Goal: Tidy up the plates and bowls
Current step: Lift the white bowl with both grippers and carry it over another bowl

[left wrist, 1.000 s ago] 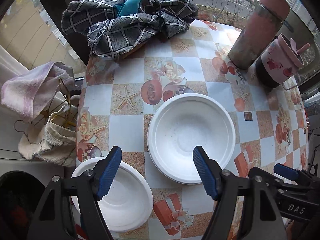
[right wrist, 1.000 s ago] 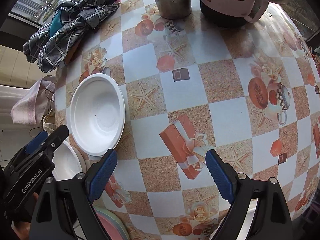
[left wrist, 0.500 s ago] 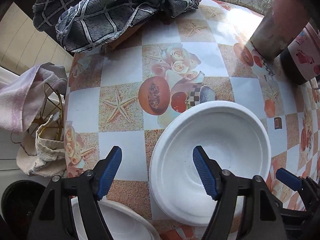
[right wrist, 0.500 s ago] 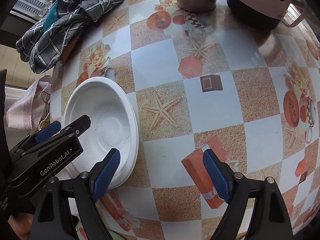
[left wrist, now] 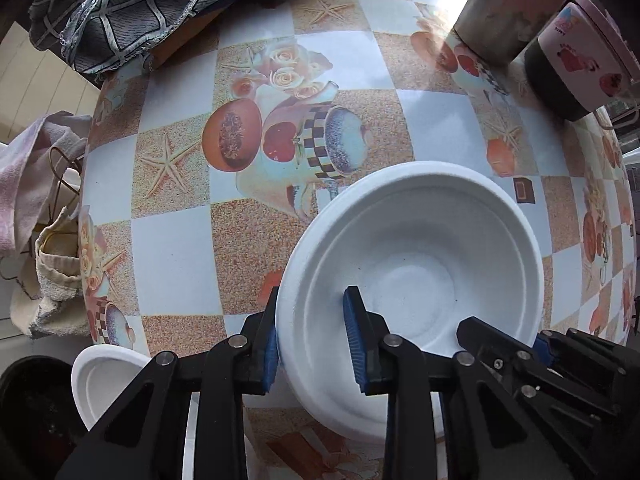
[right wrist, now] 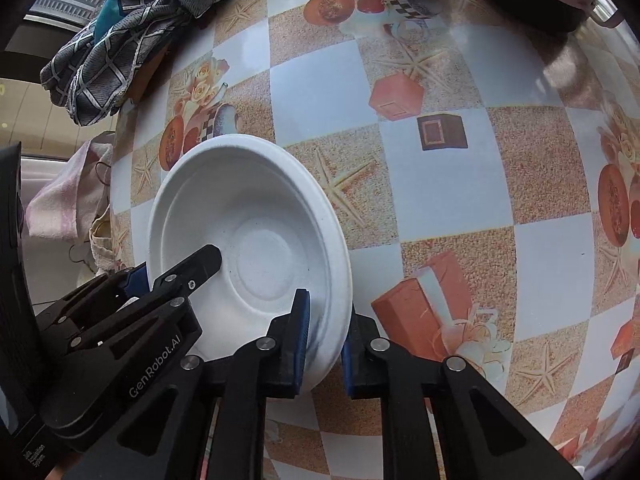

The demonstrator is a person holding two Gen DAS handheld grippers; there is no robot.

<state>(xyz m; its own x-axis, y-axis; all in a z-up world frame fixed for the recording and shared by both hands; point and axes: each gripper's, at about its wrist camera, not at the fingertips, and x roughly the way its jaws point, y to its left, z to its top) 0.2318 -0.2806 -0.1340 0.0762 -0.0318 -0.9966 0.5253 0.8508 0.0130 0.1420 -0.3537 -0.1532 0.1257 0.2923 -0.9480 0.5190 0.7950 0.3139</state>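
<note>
White foam, round and deep, the bowl (left wrist: 416, 264) sits on the table (left wrist: 176, 248), whose cloth is a checked print of sand-coloured and pale blue squares with starfish, fruit and gift boxes. Both tools grip this bowl by its rim. The left gripper (left wrist: 314, 348) has its blue-padded jaws closed on the near left part of the rim, one pad outside the wall and one inside. The right gripper (right wrist: 324, 344) is clamped on the near right part of the rim in the same way, one pad inside and one outside; in the right wrist view the left gripper (right wrist: 176, 268) reaches in over the bowl's (right wrist: 248, 240) opposite side.

A second white foam bowl (left wrist: 106, 380) lies near the table's near left edge, just beside the left gripper and apart from the held bowl. At the far side stand a tall worn metal tumbler (left wrist: 508, 12) and, beside it, a pink-and-white mug with strawberry prints (left wrist: 576, 64). A crumpled grey cloth with a white grid pattern (left wrist: 132, 12) lies at the far left corner. Off the table's left edge hang a pale pink towel (left wrist: 24, 176) and a cream cloth bag (left wrist: 52, 280).
</note>
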